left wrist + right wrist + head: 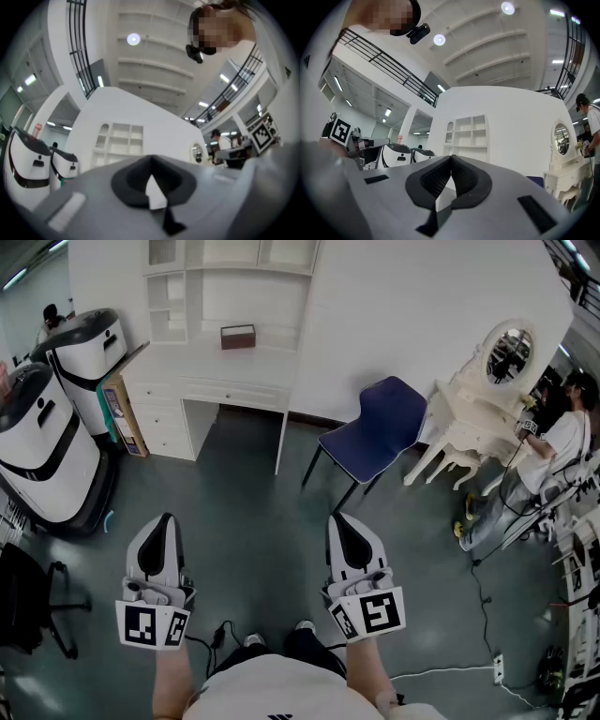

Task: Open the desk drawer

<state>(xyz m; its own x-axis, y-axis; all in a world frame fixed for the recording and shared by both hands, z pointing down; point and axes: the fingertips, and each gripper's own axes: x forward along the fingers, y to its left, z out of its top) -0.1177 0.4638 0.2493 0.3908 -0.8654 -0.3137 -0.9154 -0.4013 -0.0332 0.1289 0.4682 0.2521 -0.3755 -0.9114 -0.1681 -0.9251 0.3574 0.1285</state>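
The white desk (225, 367) with its shelf unit stands against the far wall. Its shallow drawer (234, 393) under the top is closed, and a stack of side drawers (161, 420) sits at its left. Both grippers hang low in front of me, far from the desk. My left gripper (167, 518) is shut with nothing between its pads. My right gripper (337, 518) is also shut and empty. In the left gripper view the left gripper (151, 160) points up toward the shelf unit (117, 140). The right gripper (451, 158) faces the same shelves (468, 133) in the right gripper view.
A blue chair (375, 432) stands right of the desk, and a white dressing table with an oval mirror (487, 395) beyond it. Two white-and-black machines (42, 442) stand at the left, beside a black office chair (23, 601). A person (562, 442) works at the right. Cables (487, 615) cross the floor.
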